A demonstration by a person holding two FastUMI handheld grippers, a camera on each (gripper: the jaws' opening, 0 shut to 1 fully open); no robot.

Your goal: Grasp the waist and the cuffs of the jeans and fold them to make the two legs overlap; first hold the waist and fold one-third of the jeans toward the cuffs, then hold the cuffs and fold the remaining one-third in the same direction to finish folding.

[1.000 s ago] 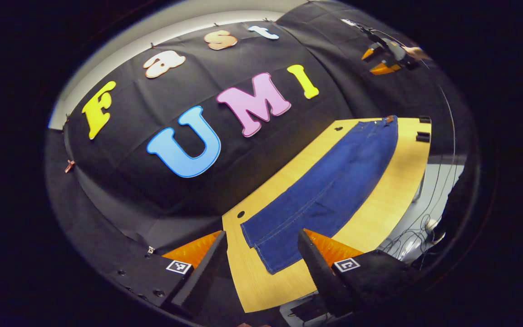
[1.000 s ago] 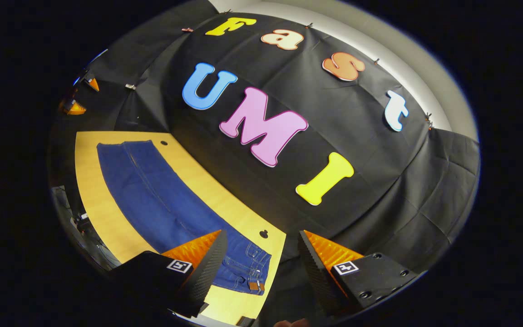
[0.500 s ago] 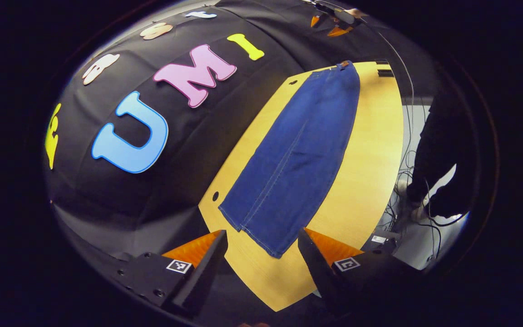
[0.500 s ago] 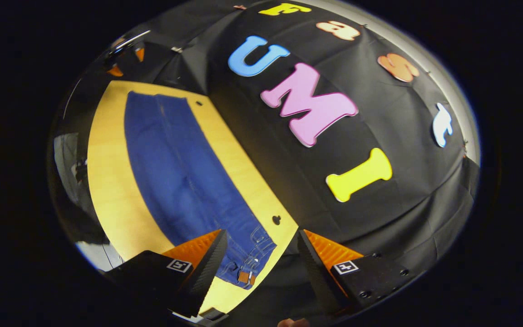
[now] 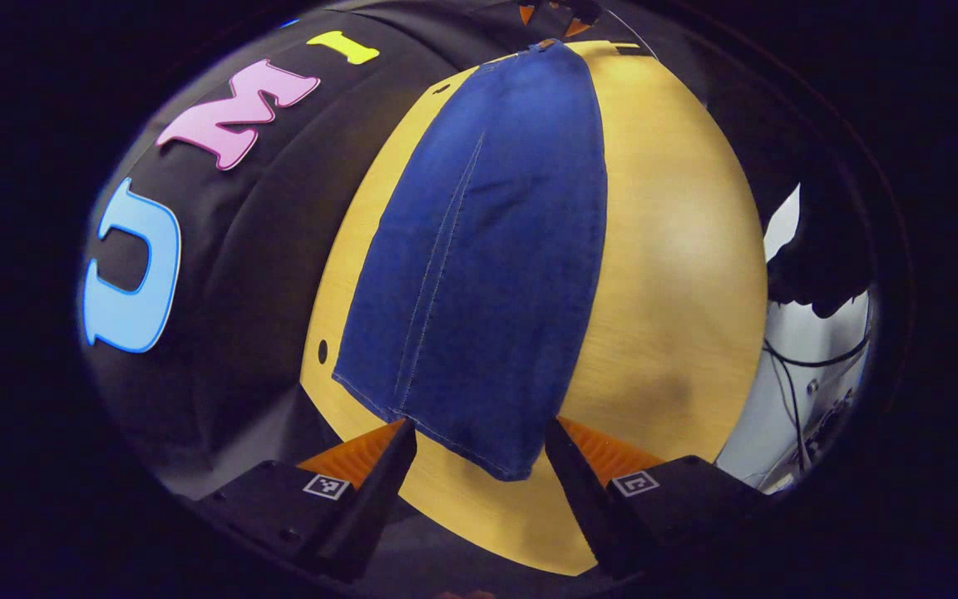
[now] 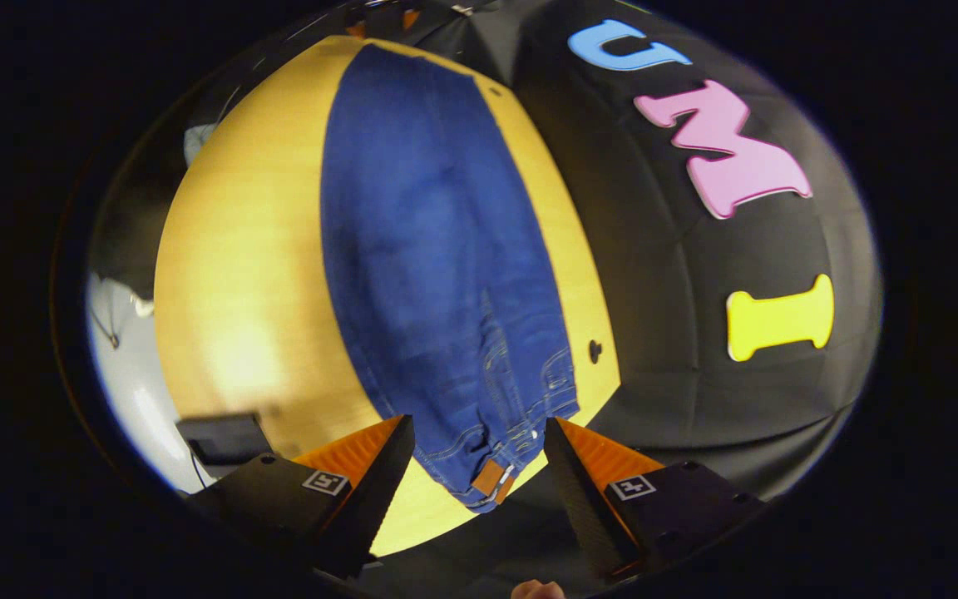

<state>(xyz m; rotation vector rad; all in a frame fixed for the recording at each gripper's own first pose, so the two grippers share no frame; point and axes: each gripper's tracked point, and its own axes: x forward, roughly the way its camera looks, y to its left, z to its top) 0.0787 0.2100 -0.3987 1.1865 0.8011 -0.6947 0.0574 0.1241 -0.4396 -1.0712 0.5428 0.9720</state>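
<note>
Left gripper view. Left gripper (image 5: 479, 453) spread wide, empty, poised above the cuff end of the jeans (image 5: 487, 249). Cuffs (image 5: 454, 433) directly ahead, between the fingers and slightly beyond them, not touched. Garment laid flat and lengthwise on the counter (image 5: 678, 274), running away from the gripper to the waist at the far end. Judged soft, limp denim with moderate weight: likely to drape and sag when lifted, not slippery, not fragile. Best hold judged at the hem, pinching both layers near a corner. Bare counter open to the right of the fingers; black cloth wall close on the left. Near counter edge just below the cuffs, leaving little margin.

Right gripper view. Right gripper (image 6: 479, 453) likewise spread apart, holding nothing. Waist (image 6: 500, 466) with leather patch (image 6: 489, 478) directly between and just ahead of the fingers, near the counter edge. Waistband judged thicker and stiffer than the legs, giving the firmer hold. Wide bare counter to the left of the fingers; narrow strip and cloth wall to the right. Dark object (image 6: 221, 437) on the counter edge beside the left finger, a possible obstruction.
</note>
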